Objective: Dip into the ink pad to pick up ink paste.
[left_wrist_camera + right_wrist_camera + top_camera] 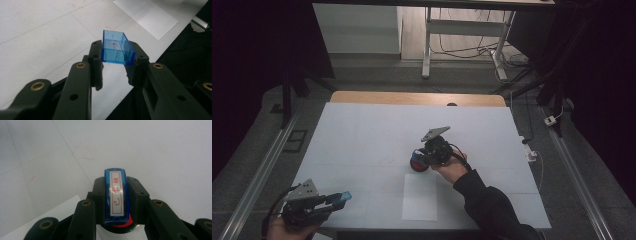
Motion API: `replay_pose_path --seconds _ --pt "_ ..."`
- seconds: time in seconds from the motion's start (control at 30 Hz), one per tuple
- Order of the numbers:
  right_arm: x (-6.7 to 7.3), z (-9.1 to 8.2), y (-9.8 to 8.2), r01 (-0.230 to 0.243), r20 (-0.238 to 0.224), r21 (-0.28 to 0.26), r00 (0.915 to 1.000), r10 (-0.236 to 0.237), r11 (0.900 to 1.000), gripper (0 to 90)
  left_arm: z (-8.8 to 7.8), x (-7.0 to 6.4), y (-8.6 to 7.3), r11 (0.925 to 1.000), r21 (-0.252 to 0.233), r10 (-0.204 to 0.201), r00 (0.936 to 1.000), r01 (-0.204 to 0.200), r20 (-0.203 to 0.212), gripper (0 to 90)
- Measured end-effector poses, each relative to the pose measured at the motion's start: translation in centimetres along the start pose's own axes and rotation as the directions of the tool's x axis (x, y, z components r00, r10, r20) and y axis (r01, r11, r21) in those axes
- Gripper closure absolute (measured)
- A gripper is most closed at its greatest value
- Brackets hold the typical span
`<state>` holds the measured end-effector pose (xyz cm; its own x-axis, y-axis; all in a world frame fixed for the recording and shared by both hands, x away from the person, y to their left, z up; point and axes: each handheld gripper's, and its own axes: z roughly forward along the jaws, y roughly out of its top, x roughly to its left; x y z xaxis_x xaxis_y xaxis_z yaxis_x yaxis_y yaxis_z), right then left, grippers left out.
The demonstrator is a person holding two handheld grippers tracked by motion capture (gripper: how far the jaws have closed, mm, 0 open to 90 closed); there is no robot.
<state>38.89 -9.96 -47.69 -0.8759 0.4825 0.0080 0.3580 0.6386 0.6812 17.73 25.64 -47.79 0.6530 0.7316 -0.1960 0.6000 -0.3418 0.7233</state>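
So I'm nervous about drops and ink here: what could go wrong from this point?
The left gripper pinches the clear blue cap only by its lower end, so it could twist or slip out. The right gripper clamps the stamp above the table; lowered off the white paper, it might mark the table.

Table [362, 135]: white top, faint grid lines, a few small red marks; bare wood strip along the far edge. A white sheet of paper [420, 197] lies flat near the front edge, slightly right of centre. A small dark object [452, 104] sits at the far edge of the white cover, too small to identify.
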Motion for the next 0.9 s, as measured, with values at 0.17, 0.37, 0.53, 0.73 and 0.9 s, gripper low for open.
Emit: replay_pose_path --seconds 0.17,0.37,0.53,0.73,0.9 --pt "0.0 0.3 -0.1 0.004 0.001 0.010 1.0000 -0.004 1.000 70.1 0.0 0.0 0.0 1.0000 0.000 0.000 1.0000 0.000 0.001 68.6" --pt "-0.1 0.6 -0.2 0.013 0.004 0.014 0.9999 -0.013 1.000 70.0 0.0 0.0 0.0 1.0000 0.001 0.001 1.0000 -0.001 0.000 68.6" --pt "0.2 0.7 -0.2 0.027 0.014 0.020 0.9995 -0.027 0.999 70.2 0.0 0.0 0.0 1.0000 0.002 0.001 1.0000 -0.001 -0.001 68.6" --pt "0.7 0.8 -0.1 0.061 0.041 0.029 0.9972 -0.062 0.998 70.5 0.1 0.0 0.0 1.0000 0.005 0.000 1.0000 0.000 -0.001 68.7" --pt "1.1 0.8 -0.2 0.078 0.061 0.030 0.9949 -0.080 0.996 70.5 0.1 0.0 0.1 1.0000 0.006 0.000 1.0000 0.000 0.000 68.7"
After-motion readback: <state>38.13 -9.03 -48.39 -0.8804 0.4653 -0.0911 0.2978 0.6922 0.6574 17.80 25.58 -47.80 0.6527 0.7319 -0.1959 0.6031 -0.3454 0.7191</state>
